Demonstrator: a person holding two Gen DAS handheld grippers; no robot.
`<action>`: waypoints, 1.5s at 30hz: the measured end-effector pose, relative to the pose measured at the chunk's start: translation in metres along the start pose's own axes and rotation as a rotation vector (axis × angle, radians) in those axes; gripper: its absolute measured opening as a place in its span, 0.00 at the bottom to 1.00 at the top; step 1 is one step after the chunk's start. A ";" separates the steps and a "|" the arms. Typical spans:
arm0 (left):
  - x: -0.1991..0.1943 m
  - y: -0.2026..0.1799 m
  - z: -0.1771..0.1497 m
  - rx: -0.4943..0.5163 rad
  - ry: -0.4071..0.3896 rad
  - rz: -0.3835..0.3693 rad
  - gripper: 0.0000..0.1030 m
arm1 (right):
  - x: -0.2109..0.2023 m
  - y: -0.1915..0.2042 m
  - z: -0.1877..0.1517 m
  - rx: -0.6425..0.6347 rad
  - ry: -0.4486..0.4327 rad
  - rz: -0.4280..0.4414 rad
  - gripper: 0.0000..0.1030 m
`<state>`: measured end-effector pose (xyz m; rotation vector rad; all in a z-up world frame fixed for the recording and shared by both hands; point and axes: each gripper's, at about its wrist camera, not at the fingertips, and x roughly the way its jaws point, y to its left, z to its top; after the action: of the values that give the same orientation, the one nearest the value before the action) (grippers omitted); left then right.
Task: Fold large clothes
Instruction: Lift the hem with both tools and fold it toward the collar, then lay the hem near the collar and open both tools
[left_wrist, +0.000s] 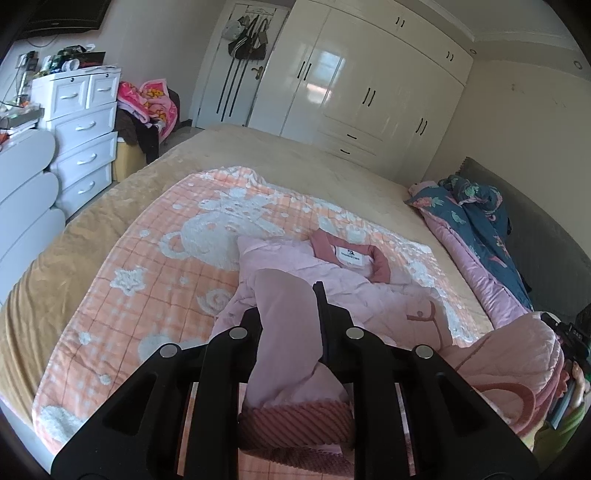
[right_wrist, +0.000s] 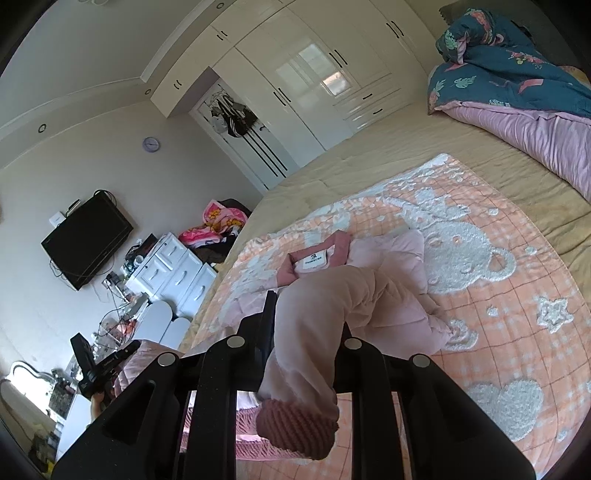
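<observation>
A pink quilted jacket (left_wrist: 295, 266) with a dark pink collar and white label (left_wrist: 349, 254) lies on an orange blanket with white bear pattern (left_wrist: 147, 266) on the bed. My left gripper (left_wrist: 288, 306) is shut on one pink sleeve (left_wrist: 284, 332), its ribbed cuff (left_wrist: 295, 424) hanging near the camera. My right gripper (right_wrist: 306, 314) is shut on the other sleeve (right_wrist: 317, 325), its ribbed cuff (right_wrist: 295, 428) close below. The jacket body shows in the right wrist view (right_wrist: 388, 258), collar (right_wrist: 314, 258) towards the wardrobe. The other gripper shows at the right edge of the left view (left_wrist: 569, 339).
A folded teal and pink duvet (left_wrist: 476, 225) lies along the headboard side. White drawers (left_wrist: 85, 133) and a clothes pile (left_wrist: 147, 107) stand left of the bed. A white wardrobe (left_wrist: 369, 81) fills the far wall. A TV (right_wrist: 86, 240) hangs on the wall.
</observation>
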<state>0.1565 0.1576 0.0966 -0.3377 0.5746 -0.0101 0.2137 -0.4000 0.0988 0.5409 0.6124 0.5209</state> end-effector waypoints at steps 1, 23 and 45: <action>0.002 0.001 0.001 -0.002 -0.001 0.002 0.10 | 0.001 -0.001 0.001 0.006 0.000 -0.001 0.17; 0.037 -0.005 0.015 0.011 -0.054 0.071 0.11 | 0.045 -0.042 0.025 0.141 -0.002 -0.005 0.17; 0.076 -0.006 0.024 0.008 -0.050 0.112 0.11 | 0.084 -0.071 0.055 0.319 0.123 0.073 0.73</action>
<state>0.2334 0.1520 0.0770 -0.2971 0.5426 0.1033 0.3289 -0.4193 0.0607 0.8396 0.8021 0.5313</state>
